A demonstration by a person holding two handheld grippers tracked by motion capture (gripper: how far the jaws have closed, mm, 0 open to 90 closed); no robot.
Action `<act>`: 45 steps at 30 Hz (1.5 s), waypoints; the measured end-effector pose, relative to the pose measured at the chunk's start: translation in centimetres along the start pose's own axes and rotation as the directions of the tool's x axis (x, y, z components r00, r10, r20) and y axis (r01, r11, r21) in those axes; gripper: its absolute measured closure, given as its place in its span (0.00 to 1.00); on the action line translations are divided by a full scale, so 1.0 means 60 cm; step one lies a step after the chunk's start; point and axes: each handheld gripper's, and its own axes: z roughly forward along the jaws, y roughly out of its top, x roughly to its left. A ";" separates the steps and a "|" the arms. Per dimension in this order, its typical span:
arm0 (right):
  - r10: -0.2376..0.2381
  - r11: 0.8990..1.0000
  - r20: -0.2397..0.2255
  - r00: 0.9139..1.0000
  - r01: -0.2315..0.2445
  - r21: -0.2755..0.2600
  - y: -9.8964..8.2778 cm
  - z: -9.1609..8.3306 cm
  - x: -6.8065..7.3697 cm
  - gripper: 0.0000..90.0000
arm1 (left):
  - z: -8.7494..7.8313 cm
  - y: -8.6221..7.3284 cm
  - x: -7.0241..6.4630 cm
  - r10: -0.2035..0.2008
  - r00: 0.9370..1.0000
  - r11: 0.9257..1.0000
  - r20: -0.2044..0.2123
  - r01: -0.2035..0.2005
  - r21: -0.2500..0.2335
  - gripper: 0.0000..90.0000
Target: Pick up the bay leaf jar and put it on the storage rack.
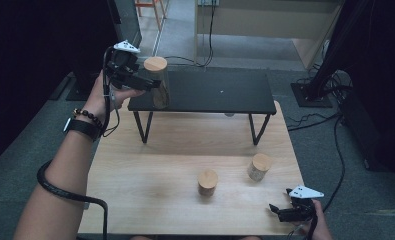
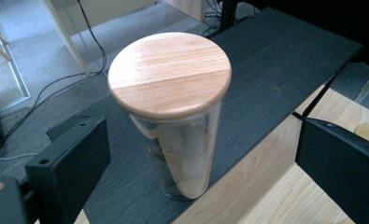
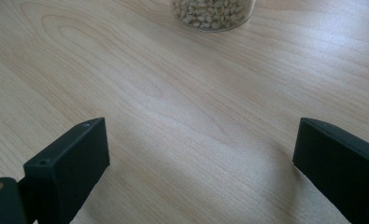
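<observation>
A tall glass jar [image 1: 156, 82] with a round wooden lid [image 2: 170, 74] stands upright on the left end of the black shelf [image 1: 220, 92]. My left gripper [image 1: 144, 84] is held at the jar's side. Its jaws sit wide apart on either side of the jar [image 2: 182, 154], open and clear of the glass. Two short jars with wooden lids [image 1: 207, 182] [image 1: 259, 166] stand on the wooden table [image 1: 175, 150]. My right gripper [image 1: 277, 211] hovers low at the table's front right corner, open with nothing in it [image 3: 196, 149]. The base of a jar of pale kernels [image 3: 214, 14] lies ahead of it.
The black shelf stands on thin metal legs [image 1: 144, 127] across the back of the table, and its middle and right end are bare. Cables [image 1: 315, 120] run over the grey floor behind and to the right. Bare wood lies between the two short jars and the shelf.
</observation>
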 end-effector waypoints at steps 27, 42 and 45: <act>0.002 1.000 0.003 1.000 -0.002 0.000 0.000 0.000 0.001 0.04 | -0.031 -0.073 -0.034 0.010 1.000 0.999 -0.026 -0.011 -0.031 0.04; 0.003 1.000 0.005 1.000 -0.003 -0.001 0.000 0.000 0.001 0.04 | -0.036 -0.114 -0.039 -0.007 1.000 0.999 -0.027 0.006 -0.032 0.04; 0.003 1.000 0.005 1.000 -0.003 -0.001 0.000 0.000 0.002 0.04 | -0.038 -0.123 -0.043 -0.004 1.000 0.999 -0.030 0.003 -0.032 0.04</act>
